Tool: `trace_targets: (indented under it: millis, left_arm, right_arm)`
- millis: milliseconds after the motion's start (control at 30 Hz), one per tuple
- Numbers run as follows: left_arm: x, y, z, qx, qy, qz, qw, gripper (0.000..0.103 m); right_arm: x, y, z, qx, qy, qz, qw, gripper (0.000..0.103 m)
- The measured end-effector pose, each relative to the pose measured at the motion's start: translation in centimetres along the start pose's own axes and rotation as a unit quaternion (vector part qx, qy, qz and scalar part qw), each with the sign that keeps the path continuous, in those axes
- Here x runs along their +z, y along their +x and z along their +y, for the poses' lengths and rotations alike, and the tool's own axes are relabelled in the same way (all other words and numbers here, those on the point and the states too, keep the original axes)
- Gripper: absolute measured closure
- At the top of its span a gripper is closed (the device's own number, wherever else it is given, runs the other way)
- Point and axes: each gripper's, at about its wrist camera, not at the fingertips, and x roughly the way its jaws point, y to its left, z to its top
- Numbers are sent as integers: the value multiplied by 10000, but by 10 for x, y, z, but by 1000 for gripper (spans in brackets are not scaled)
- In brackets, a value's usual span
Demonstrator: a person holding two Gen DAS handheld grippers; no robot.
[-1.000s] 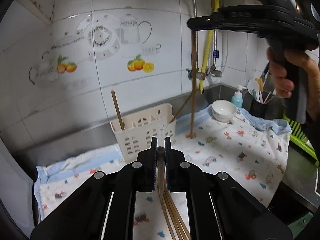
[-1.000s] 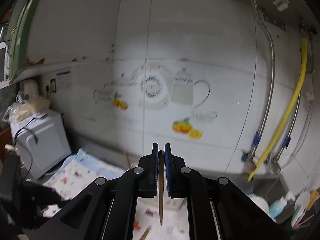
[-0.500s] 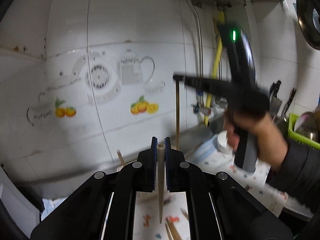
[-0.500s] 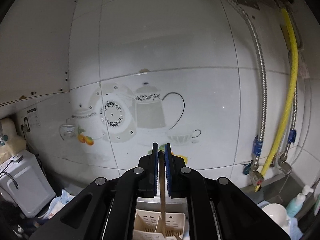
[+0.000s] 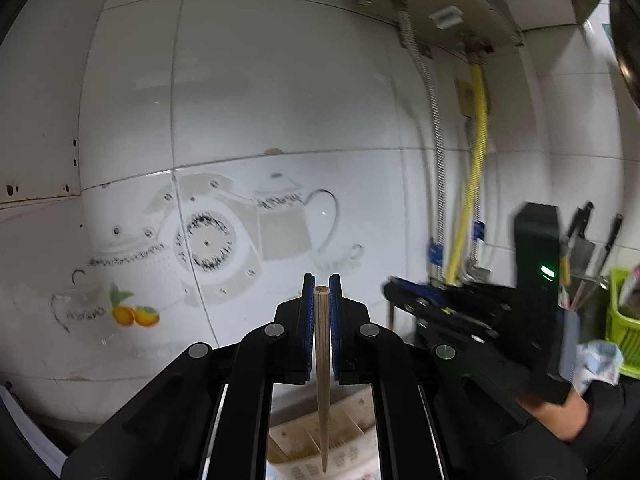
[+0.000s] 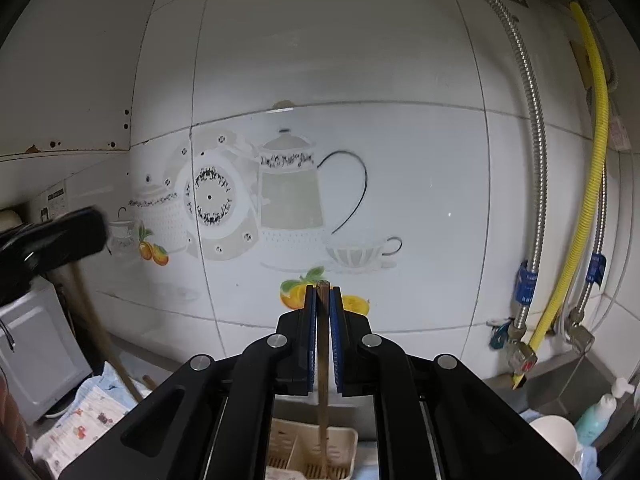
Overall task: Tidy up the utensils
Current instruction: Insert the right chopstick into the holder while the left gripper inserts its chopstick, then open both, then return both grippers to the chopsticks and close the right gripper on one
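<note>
Both chopsticks lowered: dark chopstick [image 6: 322,408] tip now inside basket [image 6: 352,446].

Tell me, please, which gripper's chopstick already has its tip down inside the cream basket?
The right gripper: its darker chopstick dips into the basket, while the left gripper's pale chopstick hangs above it.

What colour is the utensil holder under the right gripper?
The utensil holder is cream white plastic with a slotted bottom, clearest in the right wrist view.

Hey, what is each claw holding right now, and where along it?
Each holds one chopstick near its thick top end: left claw a pale chopstick, right claw a darker chopstick, tips hanging down.
</note>
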Motion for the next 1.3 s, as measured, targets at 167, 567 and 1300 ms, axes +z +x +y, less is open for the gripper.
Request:
trace_targets:
  millis: [167,567,1300]
  left_arm:
    - [-4,18,13,195,-200,-113,9995,97]
    - [-33,51,32,465,-453,39,9979,97]
    - [-66,-16,38,206,-888,659,9937,93]
  right_arm:
    - [-4,8,-5,35,94,8,9999,97]
    - [-25,20,-2,163,-36,286,9995,96]
    - [-65,-90,14,209,-143,715,9971,62]
